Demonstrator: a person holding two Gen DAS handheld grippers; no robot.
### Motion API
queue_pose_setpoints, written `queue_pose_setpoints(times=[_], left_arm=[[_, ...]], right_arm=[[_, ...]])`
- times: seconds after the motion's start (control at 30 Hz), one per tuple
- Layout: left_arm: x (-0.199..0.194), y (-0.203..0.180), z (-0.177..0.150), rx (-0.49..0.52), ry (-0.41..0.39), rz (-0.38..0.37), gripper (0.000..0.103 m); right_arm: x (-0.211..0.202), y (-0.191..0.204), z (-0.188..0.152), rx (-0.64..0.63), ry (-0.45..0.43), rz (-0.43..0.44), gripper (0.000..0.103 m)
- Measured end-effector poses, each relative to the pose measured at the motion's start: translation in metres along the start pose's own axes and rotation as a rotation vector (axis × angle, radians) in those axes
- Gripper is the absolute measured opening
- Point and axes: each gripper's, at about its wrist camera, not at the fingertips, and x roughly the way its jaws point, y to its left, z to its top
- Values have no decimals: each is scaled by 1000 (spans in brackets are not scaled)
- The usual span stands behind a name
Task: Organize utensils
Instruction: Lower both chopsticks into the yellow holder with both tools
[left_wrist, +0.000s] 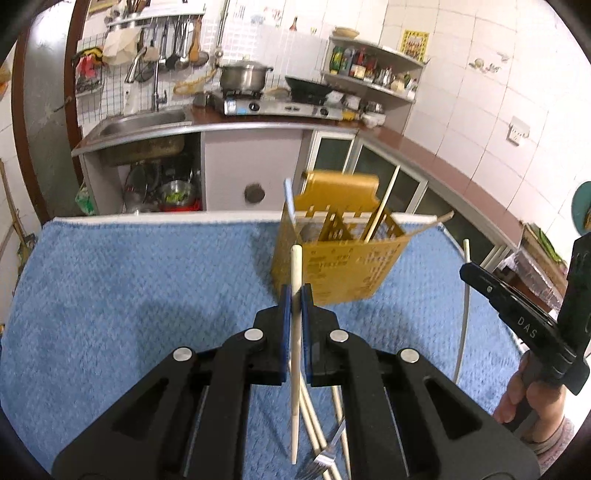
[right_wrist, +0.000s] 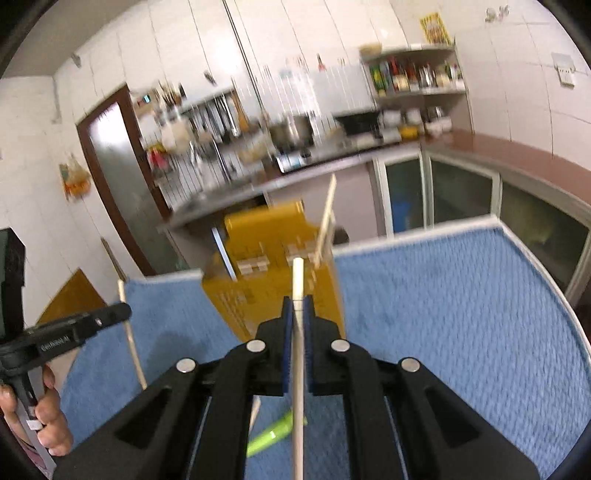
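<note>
A yellow perforated utensil holder (left_wrist: 343, 266) stands on the blue towel (left_wrist: 147, 288), with a chopstick and a blue-white stick upright in it. My left gripper (left_wrist: 295, 295) is shut on a pale chopstick (left_wrist: 295, 354), held upright just in front of the holder. My right gripper (right_wrist: 298, 306) is shut on another pale chopstick (right_wrist: 298, 354), also close before the holder (right_wrist: 273, 273). The right gripper shows at the right edge of the left wrist view (left_wrist: 517, 310), the left gripper at the left of the right wrist view (right_wrist: 74, 332). Loose chopsticks (left_wrist: 314, 417) and a fork (left_wrist: 325, 454) lie on the towel below.
A green utensil (right_wrist: 273, 435) lies on the towel (right_wrist: 443, 314) under my right gripper. Behind the table are a sink (left_wrist: 140, 125), a stove with a pot (left_wrist: 243, 77), cabinets and a shelf of bottles (left_wrist: 373, 70). The right wrist view is motion-blurred.
</note>
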Motion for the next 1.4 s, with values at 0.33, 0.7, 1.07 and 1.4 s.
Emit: queue_pose_setpoints(times=[0.33,0.7,1.07,1.4], left_arm=[[-20,-17,54,14,-141,-25,4],[-11,-41,117,43,-381,-39,4],[45,-40,124,65,-487,-47,4],[30,-30,138,45,-554,-49,4]], right_arm=[[5,10,50,-20,-223,-3,6],[17,38,106,-93,-520,-41,6],[48,47,110,-122,-675,-92,6],[52,44,107,-163,-682,-104,6]])
